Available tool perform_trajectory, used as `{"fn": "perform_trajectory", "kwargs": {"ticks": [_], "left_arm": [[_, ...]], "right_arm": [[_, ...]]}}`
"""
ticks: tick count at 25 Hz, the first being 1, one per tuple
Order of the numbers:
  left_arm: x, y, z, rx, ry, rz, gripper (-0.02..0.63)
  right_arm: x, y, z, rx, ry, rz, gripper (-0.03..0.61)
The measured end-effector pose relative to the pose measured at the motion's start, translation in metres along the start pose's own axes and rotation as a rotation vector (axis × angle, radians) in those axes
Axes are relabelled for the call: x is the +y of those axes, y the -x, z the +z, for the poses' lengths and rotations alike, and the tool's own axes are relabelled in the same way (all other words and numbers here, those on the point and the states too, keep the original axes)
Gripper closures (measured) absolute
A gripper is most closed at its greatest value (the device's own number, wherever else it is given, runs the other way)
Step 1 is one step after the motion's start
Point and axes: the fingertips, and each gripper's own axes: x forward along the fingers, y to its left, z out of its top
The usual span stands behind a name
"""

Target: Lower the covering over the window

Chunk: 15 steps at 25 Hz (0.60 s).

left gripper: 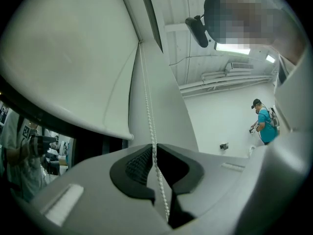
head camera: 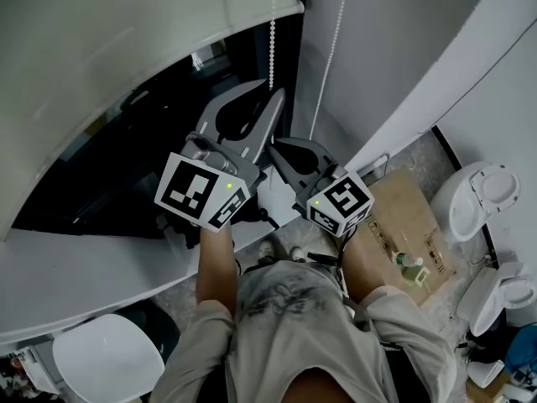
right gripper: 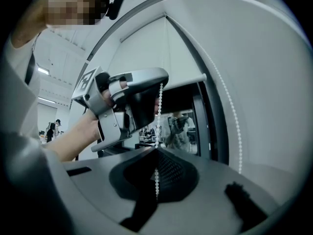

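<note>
A white roller blind [head camera: 126, 49] is rolled partway down over a dark window [head camera: 109, 158]. Its white bead chain [head camera: 272, 32] hangs beside the window's right edge. My left gripper [head camera: 270, 92] is the upper one; in the left gripper view its jaw tips [left gripper: 152, 147] pinch the bead chain [left gripper: 149, 111], with the blind [left gripper: 63, 58] above. My right gripper [head camera: 282, 148] sits just below it. The right gripper view shows its tips [right gripper: 156, 150] shut on the same strand [right gripper: 160, 111], under the left gripper [right gripper: 159, 84]. A second strand [right gripper: 227, 111] hangs free to the right.
A white sill [head camera: 84, 259] runs below the window and a white wall stands to the right of the chain. On the floor lie a cardboard sheet [head camera: 403, 217], a white stool [head camera: 105, 355] and toilet bowls [head camera: 487, 196]. A person in blue [left gripper: 264, 124] stands far off.
</note>
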Motion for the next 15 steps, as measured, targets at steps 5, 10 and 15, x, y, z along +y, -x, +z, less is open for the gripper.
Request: {"fn": "perform_trajectory", "kwargs": {"ticks": [5, 10, 15], "left_arm": [[-0.002, 0.001, -0.001, -0.003, 0.002, -0.008, 0.601], [0.001, 0.005, 0.000, -0.016, 0.014, -0.004, 0.603], [0.001, 0.009, 0.002, -0.016, -0.003, 0.000, 0.604]], "right_arm": [[-0.001, 0.000, 0.000, 0.007, 0.016, -0.021, 0.560], [0.002, 0.001, -0.005, 0.037, 0.062, -0.041, 0.560], [0.004, 0.008, 0.010, 0.002, 0.062, -0.042, 0.559]]}}
